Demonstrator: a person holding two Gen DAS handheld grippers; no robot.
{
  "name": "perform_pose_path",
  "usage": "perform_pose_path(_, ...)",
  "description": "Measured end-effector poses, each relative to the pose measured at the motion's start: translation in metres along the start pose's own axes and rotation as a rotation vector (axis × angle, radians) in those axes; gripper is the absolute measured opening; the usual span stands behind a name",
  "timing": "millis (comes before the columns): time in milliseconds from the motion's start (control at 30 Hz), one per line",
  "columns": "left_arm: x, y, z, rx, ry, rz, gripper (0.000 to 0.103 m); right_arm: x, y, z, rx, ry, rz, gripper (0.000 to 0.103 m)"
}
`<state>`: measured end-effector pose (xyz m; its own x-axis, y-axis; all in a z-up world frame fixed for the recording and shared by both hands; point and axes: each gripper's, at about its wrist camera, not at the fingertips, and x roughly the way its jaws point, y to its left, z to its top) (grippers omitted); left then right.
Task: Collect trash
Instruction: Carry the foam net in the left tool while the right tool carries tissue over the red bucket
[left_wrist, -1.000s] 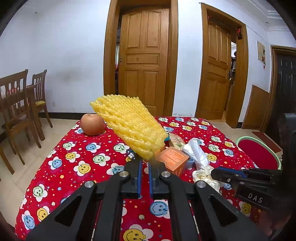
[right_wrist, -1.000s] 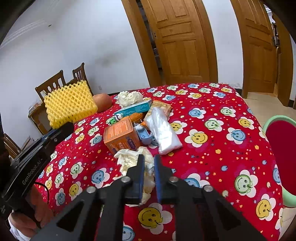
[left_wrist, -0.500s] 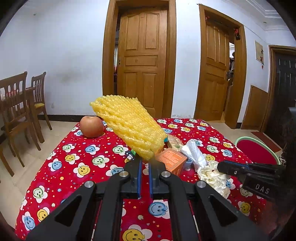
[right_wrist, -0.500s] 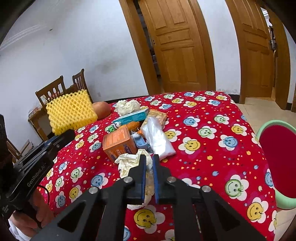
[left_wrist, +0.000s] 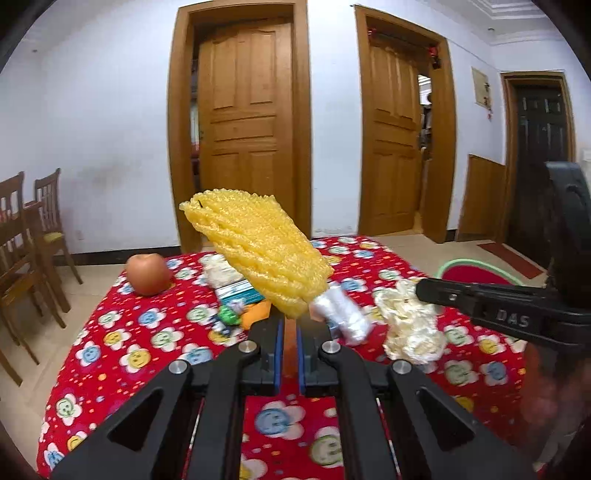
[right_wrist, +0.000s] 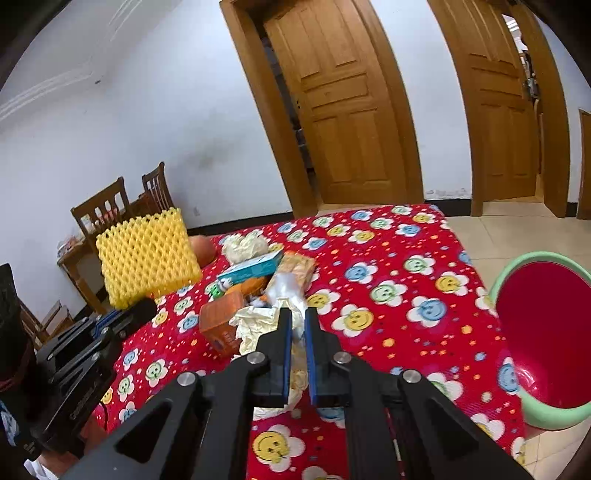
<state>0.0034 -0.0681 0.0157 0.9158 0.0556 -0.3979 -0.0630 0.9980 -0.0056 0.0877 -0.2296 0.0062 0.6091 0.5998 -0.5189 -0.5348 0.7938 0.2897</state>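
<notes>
- The table (right_wrist: 388, 258) carries a red cloth with smiling flowers, and a heap of trash lies near its middle.
- The red bin with a green rim (right_wrist: 546, 332) stands beside the table, at the right edge of the right wrist view.
- The yellow foam fruit net (left_wrist: 258, 254) is up in the air above the cloth; the left gripper (left_wrist: 290, 325) has its jaws closed on the net's lower end.
- The crumpled paper (left_wrist: 410, 325) (cream-white) hangs from the right gripper (right_wrist: 297, 325), whose jaws are pressed together on it.
- An apple (left_wrist: 149, 274) sits near the far left corner of the table.
</notes>
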Motion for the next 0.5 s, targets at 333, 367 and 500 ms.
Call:
perform_pose_path(333, 0.005, -0.046, 0.038, 0.041, -0.025, -0.093, 0.004, -0.024, -0.043, 0.014, 0.083, -0.063, -0.044, 0.008)
perform_pose_path(367, 0.006, -0.051, 0.041, 0.047, -0.022, -0.108, 0.004, -0.026, -0.047, 0.015, 0.084, -0.069, -0.053, 0.008)
perform_pose_path(500, 0.014, -0.073, 0.049, 0.048, -0.006, -0.181, 0.004, -0.031, -0.065, 0.019, 0.116, -0.085, -0.081, 0.009)
